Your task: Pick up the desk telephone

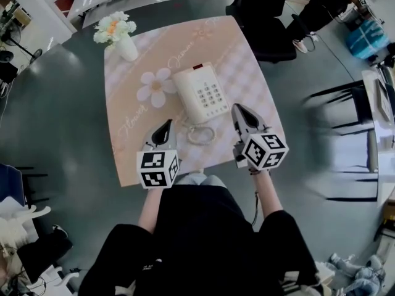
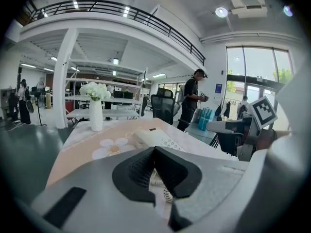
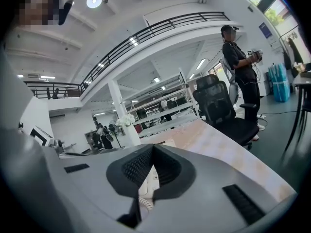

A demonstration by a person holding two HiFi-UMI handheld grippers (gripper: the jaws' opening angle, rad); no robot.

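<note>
A cream desk telephone (image 1: 199, 93) lies on the pink daisy-print tablecloth (image 1: 247, 73), its handset in the cradle and its coiled cord (image 1: 200, 134) looped at the near side. My left gripper (image 1: 167, 123) hovers near the phone's near left corner, jaws shut and empty. To the right of the phone is my right gripper (image 1: 237, 108), also shut and empty, beside the keypad. In the left gripper view the phone (image 2: 156, 139) sits just beyond the shut jaws (image 2: 154, 150). In the right gripper view a strip of the phone (image 3: 148, 181) shows below the shut jaws (image 3: 153, 146).
A white vase of flowers (image 1: 121, 37) stands at the table's far left corner. A black office chair (image 1: 262, 17) sits beyond the far right corner, with a person (image 3: 240, 67) standing behind it. Grey floor surrounds the small table; more chairs (image 1: 345, 134) stand to the right.
</note>
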